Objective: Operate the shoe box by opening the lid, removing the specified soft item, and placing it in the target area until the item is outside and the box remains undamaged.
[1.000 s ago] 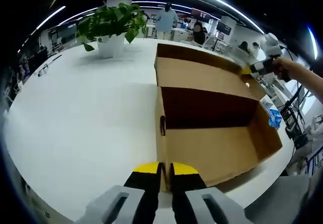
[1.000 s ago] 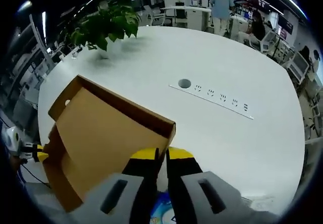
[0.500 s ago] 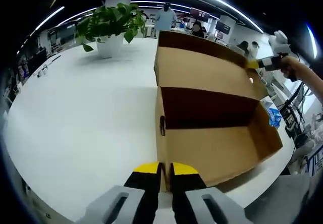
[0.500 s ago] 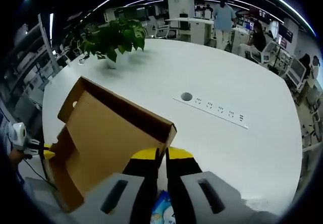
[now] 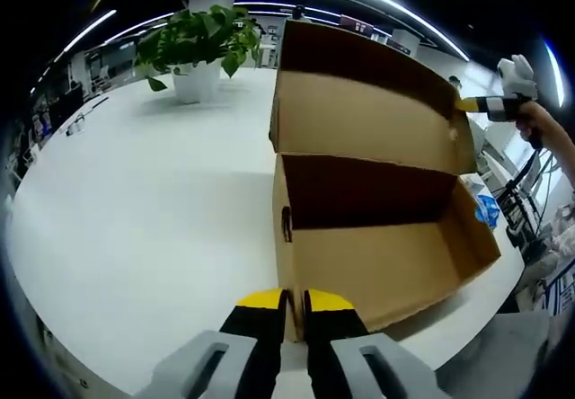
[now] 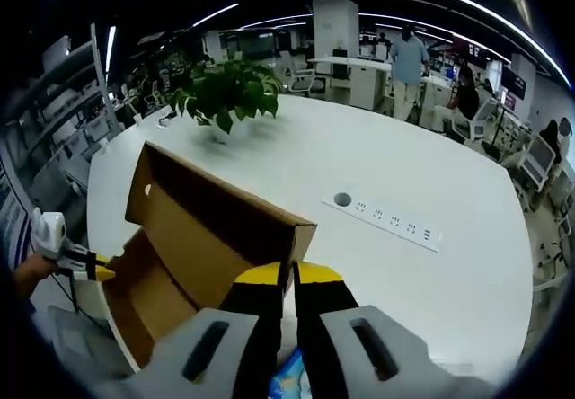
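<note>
Pinching the near wall of the cardboard shoe box [image 5: 377,264], the left gripper [image 5: 294,305] steadies it on the white table [image 5: 135,210]. Right gripper [image 6: 289,278] clamps the raised lid [image 6: 216,224] edge (potted plant [image 5: 198,44] far left).

Shoe box [image 5: 377,264]: I read no print on the brown cardboard, inside or out.
Lid [image 6: 211,228]: plain, I find no label.
Blue packet [image 5: 486,208]: some marking shows, too small for me to read.
Counter [image 5: 135,192]: I see no writing on it.
</note>
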Motion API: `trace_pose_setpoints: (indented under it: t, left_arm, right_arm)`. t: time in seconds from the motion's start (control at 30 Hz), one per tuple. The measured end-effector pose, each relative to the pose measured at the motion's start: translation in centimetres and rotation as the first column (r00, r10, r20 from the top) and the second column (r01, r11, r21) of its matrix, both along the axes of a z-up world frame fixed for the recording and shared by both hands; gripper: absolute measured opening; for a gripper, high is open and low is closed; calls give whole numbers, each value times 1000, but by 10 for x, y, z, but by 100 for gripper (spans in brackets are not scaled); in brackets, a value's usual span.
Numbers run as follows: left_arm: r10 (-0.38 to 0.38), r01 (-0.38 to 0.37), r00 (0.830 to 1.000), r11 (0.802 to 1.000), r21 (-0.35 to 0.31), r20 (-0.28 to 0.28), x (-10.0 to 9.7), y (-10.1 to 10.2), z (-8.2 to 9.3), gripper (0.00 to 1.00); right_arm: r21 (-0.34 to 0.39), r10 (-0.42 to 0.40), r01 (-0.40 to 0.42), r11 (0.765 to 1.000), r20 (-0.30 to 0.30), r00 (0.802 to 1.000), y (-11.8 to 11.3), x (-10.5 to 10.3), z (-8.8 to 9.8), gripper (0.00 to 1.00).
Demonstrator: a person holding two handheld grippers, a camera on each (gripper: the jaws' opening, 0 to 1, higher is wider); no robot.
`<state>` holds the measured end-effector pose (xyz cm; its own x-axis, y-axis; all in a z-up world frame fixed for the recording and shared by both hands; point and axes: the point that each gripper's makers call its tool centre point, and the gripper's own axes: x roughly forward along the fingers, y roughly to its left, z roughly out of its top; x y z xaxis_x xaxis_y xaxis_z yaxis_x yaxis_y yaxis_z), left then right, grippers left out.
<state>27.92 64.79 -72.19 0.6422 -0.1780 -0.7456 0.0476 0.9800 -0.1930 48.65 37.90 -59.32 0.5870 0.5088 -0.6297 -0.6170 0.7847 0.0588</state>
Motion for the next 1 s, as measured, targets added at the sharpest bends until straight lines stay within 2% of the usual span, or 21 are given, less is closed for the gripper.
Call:
trace_pose_setpoints:
  t: [0.3, 0.43, 0.77, 1.0]
  left_arm:
    - [-4, 4, 1000, 1000, -5, 7, 0, -1, 0, 8]
    - [1, -1, 1000, 1000, -8, 11, -1, 0, 1, 8]
    - [0, 0, 1000, 1000, -1, 14, -1, 0, 1, 8]
    - [16, -15, 1000, 1000, -26, 27, -1, 1, 1, 8]
  right_arm:
    - [11, -13, 13, 1000, 48, 999, -6, -17, 0, 1]
    - [42, -38, 35, 999, 61, 997, -11, -24, 1, 1]
    - [66, -48, 39, 997, 135, 990, -12, -47, 9, 1]
    - [75, -49, 37, 997, 169, 984, -12, -65, 12, 1]
